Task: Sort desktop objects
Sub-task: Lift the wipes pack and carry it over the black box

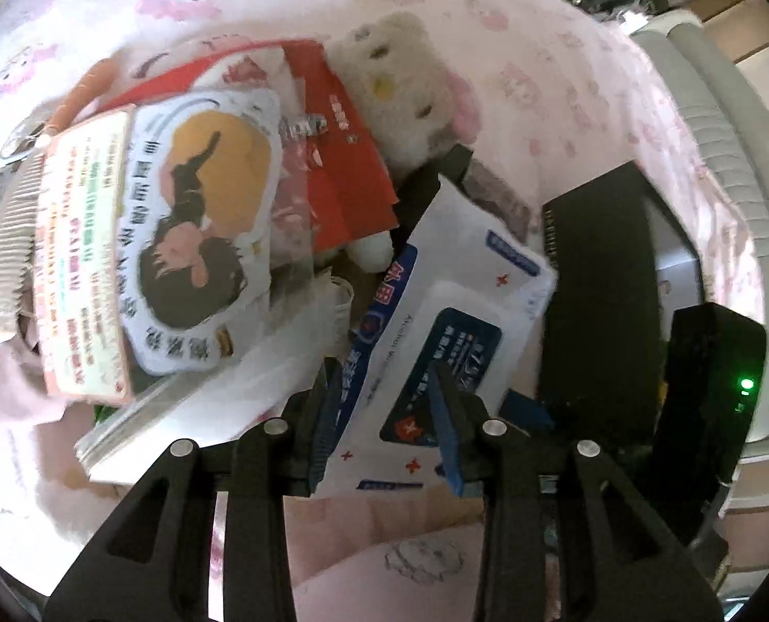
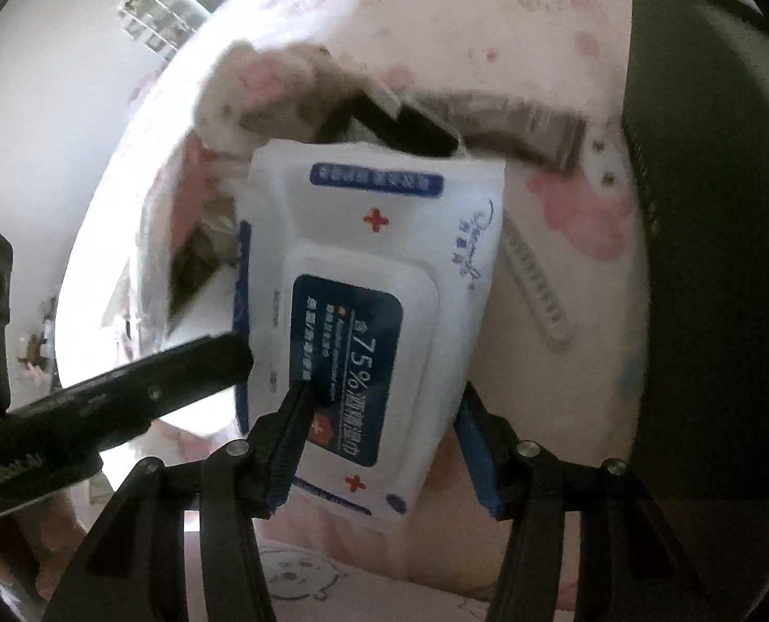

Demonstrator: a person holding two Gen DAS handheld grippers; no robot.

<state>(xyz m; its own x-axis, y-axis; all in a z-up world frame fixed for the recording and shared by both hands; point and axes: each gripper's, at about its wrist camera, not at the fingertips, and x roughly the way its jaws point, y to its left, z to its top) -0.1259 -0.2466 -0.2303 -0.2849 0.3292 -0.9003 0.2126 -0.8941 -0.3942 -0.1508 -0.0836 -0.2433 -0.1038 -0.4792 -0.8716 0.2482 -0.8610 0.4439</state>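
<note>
Fingers of the left gripper (image 1: 388, 422) stand partly apart in the left wrist view, with the near end of the wipes pack (image 1: 467, 280) between them. The left blue pad sits at the pack's edge and the right one lies over its dark blue lid label. Whether the pads press on it I cannot tell.

In the right wrist view the right gripper (image 2: 382, 451) has its fingers wide apart around the same pack. One finger crosses in front of the label, and the other is just behind the pack's right edge. A firm grip cannot be made out here either. A black finger of the left gripper reaches in from the left of this view and touches the pack's side.

The white and blue pack lies tilted on a heap of things on a pink patterned cloth (image 1: 540, 78). Just to its right is a large black box (image 1: 602, 280). To its left lies a printed card with a cartoon figure (image 1: 203, 217), overlapping a pink label card (image 1: 83, 259), with a pale comb (image 1: 3, 254) at the far left.

Beyond these lies a red envelope (image 1: 343, 155), and a cream plush toy (image 1: 400, 98) rests against it.
</note>
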